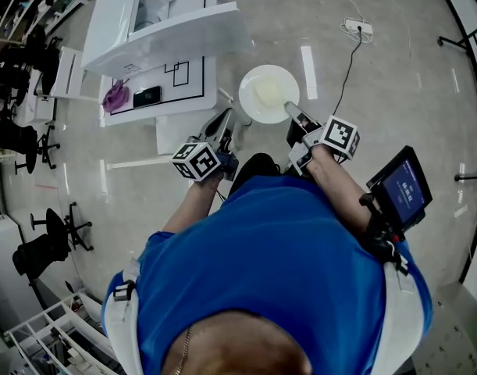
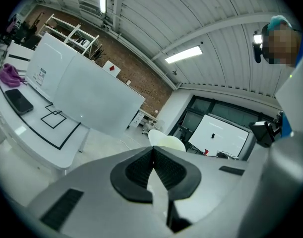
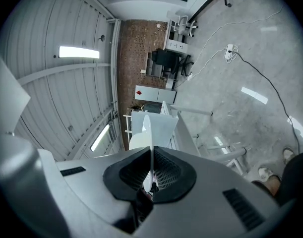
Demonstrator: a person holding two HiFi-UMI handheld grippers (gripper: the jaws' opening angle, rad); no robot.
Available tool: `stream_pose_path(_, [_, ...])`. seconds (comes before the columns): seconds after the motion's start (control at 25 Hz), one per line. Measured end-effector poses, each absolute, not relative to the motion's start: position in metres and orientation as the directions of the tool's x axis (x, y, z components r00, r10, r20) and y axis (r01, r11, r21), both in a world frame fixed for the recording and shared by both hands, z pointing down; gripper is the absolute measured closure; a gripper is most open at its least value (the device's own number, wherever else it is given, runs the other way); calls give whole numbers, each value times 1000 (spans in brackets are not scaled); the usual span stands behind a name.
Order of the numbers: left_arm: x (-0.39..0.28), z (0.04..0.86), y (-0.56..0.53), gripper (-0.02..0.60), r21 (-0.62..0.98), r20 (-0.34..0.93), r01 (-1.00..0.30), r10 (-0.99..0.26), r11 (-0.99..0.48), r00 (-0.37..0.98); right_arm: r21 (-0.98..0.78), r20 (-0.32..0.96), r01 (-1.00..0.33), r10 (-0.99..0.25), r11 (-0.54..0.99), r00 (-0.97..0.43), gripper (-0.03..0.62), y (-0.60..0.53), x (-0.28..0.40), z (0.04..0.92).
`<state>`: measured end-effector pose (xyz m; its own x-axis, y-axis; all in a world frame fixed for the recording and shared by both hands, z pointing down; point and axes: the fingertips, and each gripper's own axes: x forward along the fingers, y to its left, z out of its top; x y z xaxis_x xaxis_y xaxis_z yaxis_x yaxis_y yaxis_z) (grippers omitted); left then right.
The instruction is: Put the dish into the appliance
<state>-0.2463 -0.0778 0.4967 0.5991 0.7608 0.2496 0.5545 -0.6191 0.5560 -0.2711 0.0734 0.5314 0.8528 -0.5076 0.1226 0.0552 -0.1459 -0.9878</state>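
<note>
Right hand-held gripper [image 3: 150,150], nearest its own camera, has its jaws closed on the rim of the dish [image 3: 147,128], which appears there edge-on as a thin white line running straight out from the pads. In the head view the same hand-held gripper [image 1: 294,114] grips the dish [image 1: 265,92] at the rim nearest the person, so the dish lies just beyond the fingertips, held above the floor [image 1: 394,76]. Its outline is round, so no long axis can be told, and its hollow faces up toward the head camera. Left hand-held gripper [image 2: 152,149] has its jaws closed at the tips with nothing held; it [image 1: 222,123] lies just beside the dish's left rim, and its own view shows the dish [image 2: 167,142] beyond the tips. Left of the dish stands the white desk [image 1: 176,100], marked with black taped squares [image 1: 179,75] and carrying a dark phone [image 1: 147,95] and a purple object [image 1: 115,96]. Over the desk stands the white appliance [image 1: 172,33], its wide flat panel projecting toward the dish. Farther out, a power strip [image 1: 357,28] and its cable [image 1: 346,69] lie on the floor, a screen device [image 1: 402,187] sits on the person's right arm, and office chairs [image 1: 62,229] stand at the far left.
</note>
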Motion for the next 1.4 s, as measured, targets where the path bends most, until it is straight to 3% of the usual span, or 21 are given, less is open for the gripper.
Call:
stream_pose_path(0.6, [-179, 504, -31, 575, 560, 251, 599, 806, -572, 535, -984, 150, 95, -418, -149, 896, 585, 127, -217, 538])
stream_pose_path(0.84, [-89, 506, -15, 575, 569, 251, 586, 800, -577, 545, -981, 161, 102, -408, -164, 898, 583, 156, -120, 537])
stream_pose_path(1.16, [-88, 494, -27, 575, 574, 240, 584, 799, -575, 550, -981, 160, 105, -367, -166, 916, 583, 169, -105, 521])
stream_pose_path(1.4, [-43, 496, -33, 575, 575, 248, 545, 765, -610, 594, -978, 164, 95, -402, -186, 901, 583, 179, -28, 518])
